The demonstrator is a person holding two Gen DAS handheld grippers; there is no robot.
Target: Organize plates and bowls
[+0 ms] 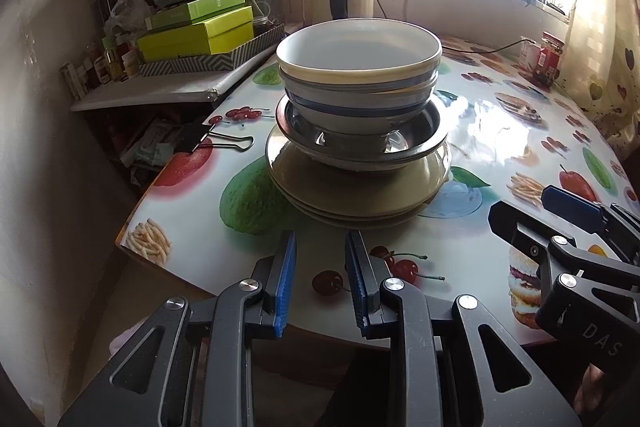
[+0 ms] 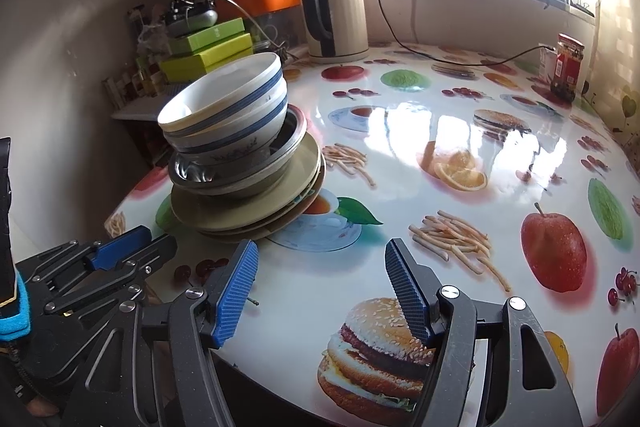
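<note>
Stack [image 1: 358,123] seen on bench [image 1: 472,147] just ahead of left tongs [image 1: 321,277], which are narrowly parted and empty. Right tongs [image 2: 322,291] are wider, empty, stack ahead-left. Bowls are nested over plates, probably for compactness.

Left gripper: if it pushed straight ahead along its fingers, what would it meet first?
Probably the plates under the stacked bowls; the left gripper, jaws empty, aims at them, though depth is uncertain.

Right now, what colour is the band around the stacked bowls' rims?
Blue bands on the cream bowls, clearest in the right wrist view.
</note>
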